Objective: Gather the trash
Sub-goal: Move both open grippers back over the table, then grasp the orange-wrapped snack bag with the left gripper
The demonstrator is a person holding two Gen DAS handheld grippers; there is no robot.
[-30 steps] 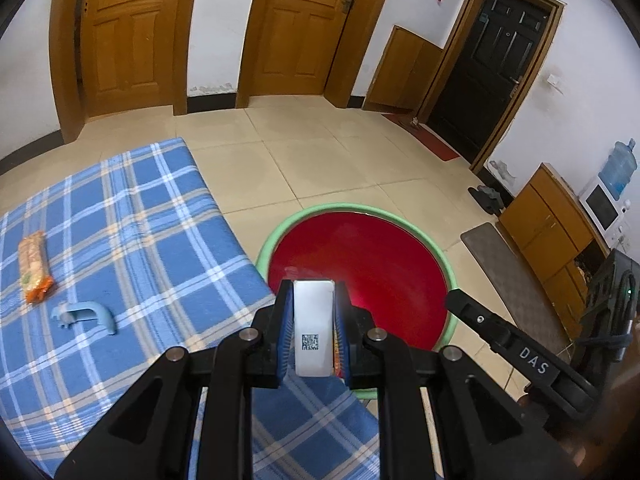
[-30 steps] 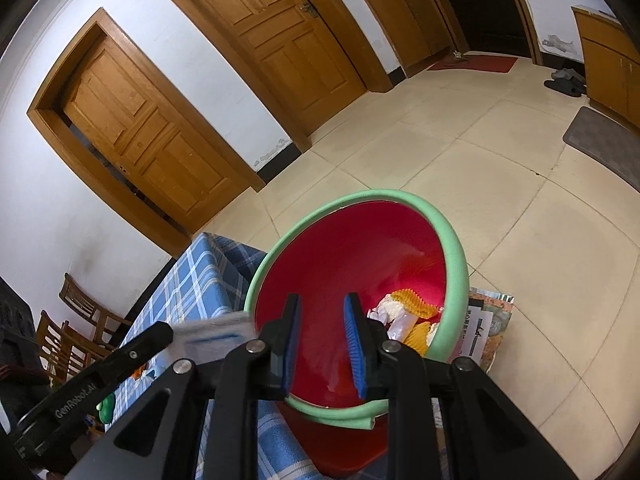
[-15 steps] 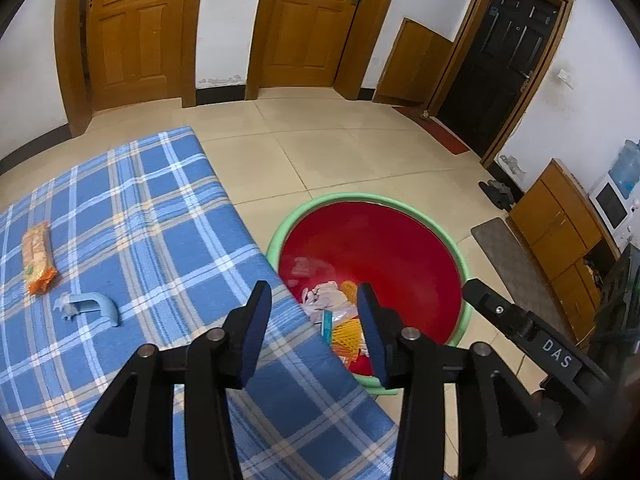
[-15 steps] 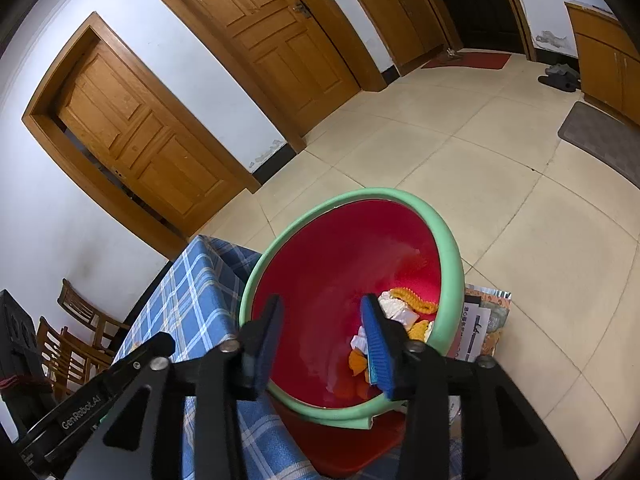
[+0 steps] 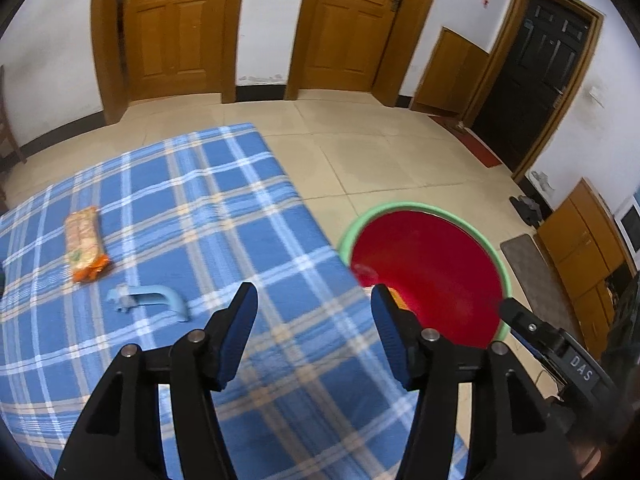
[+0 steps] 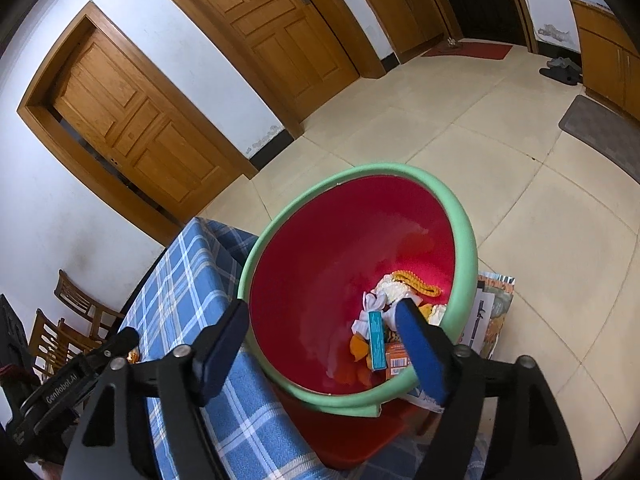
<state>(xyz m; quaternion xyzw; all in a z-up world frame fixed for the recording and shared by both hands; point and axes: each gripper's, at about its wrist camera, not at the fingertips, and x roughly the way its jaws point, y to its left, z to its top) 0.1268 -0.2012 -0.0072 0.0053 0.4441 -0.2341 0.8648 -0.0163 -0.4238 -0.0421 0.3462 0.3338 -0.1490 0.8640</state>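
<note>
**Both tools open, trash in basin**

Our left tool (image 5: 314,306) is spread wide, empty, above the checked counter (image 5: 248,208). An orange wrapper (image 5: 84,244) and blue hook (image 5: 154,300) lie there. Our right tool (image 6: 322,334) gapes empty at the red basin (image 6: 466,240), which holds a teal box (image 6: 376,338) among scraps.

One basin (image 5: 502,270), one wrapper (image 5: 85,243), one hook (image 5: 154,299)

"DAS" | right gripper (image 5: 581,362) || probably "GenRobot.AI" | left gripper (image 6: 60,386)
</note>
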